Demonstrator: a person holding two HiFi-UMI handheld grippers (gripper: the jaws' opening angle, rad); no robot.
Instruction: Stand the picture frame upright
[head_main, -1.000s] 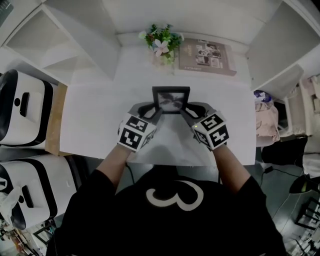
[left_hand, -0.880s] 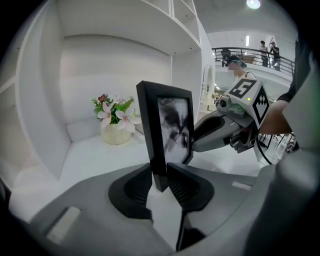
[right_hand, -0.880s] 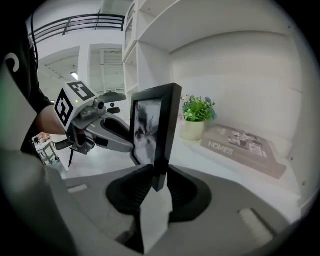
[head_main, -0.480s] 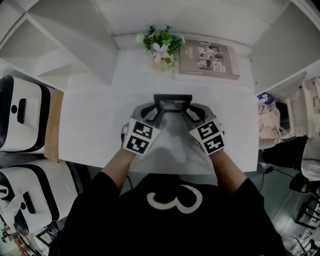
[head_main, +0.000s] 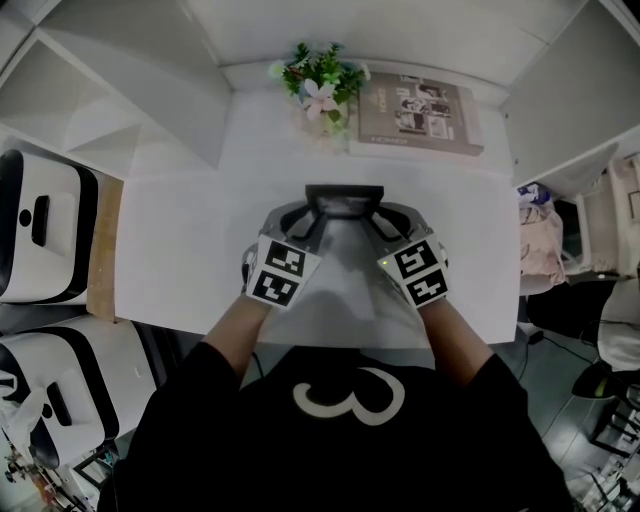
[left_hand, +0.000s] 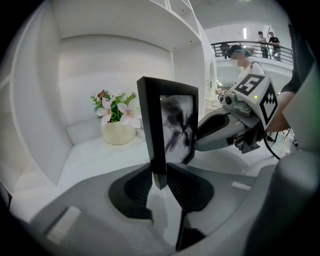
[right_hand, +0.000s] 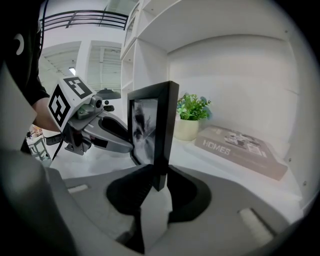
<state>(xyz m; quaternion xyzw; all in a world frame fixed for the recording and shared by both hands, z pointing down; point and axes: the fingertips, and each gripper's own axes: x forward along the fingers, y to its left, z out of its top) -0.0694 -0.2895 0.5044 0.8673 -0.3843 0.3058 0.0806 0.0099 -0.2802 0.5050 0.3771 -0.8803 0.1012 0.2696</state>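
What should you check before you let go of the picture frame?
1. Left gripper shut on the picture frame by one side edge: ok.
2. Right gripper shut on the opposite edge: ok.
3. Frame upright: ok.
4. Frame's bottom resting on the white tabletop: cannot tell.
5. Frame able to stand alone: cannot tell.
6. Flower pot and book apart from frame: ok.

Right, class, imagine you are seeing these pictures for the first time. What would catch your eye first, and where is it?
The black picture frame stands out first. It is held upright over the middle of the white table, with the left claw and the right claw each shut on one of its side edges. Behind it, by the back wall, sit a small pot of flowers and a book lying flat to the pot's right.
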